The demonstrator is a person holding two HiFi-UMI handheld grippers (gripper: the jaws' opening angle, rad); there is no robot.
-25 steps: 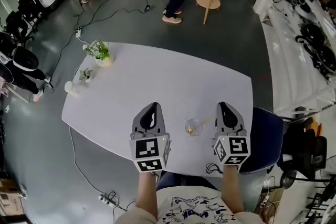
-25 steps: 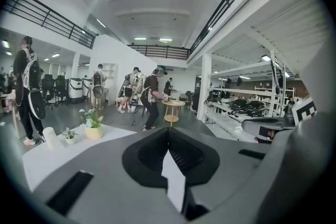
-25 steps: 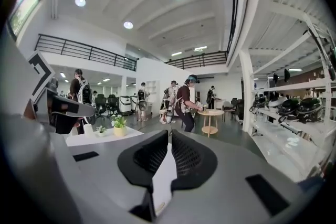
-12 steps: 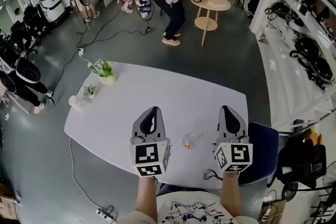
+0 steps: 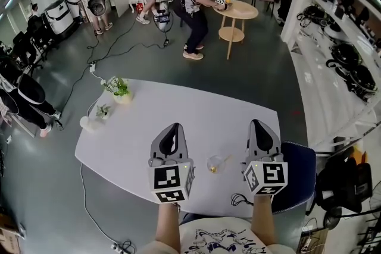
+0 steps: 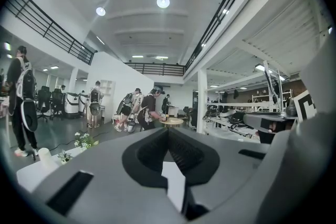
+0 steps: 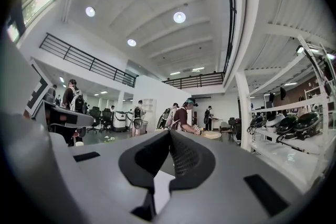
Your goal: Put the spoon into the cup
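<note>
Glass cup [image 5: 218, 162] holding gold spoon [image 5: 213, 169] sits on smooth rounded white table [image 5: 178, 116].

**Grey, white and a glint of gold**

The table [image 5: 178, 110] is pale white on a dark grey floor [image 5: 250, 74]. The left gripper [image 5: 172, 127] and right gripper [image 5: 259, 124] are mid-grey, with black-and-white square markers. The cup [image 5: 218, 162] is clear, the spoon [image 5: 212, 169] gold. At the table's ten o'clock is a green plant [image 5: 117, 87], at four o'clock a navy chair [image 5: 299, 163]
</note>
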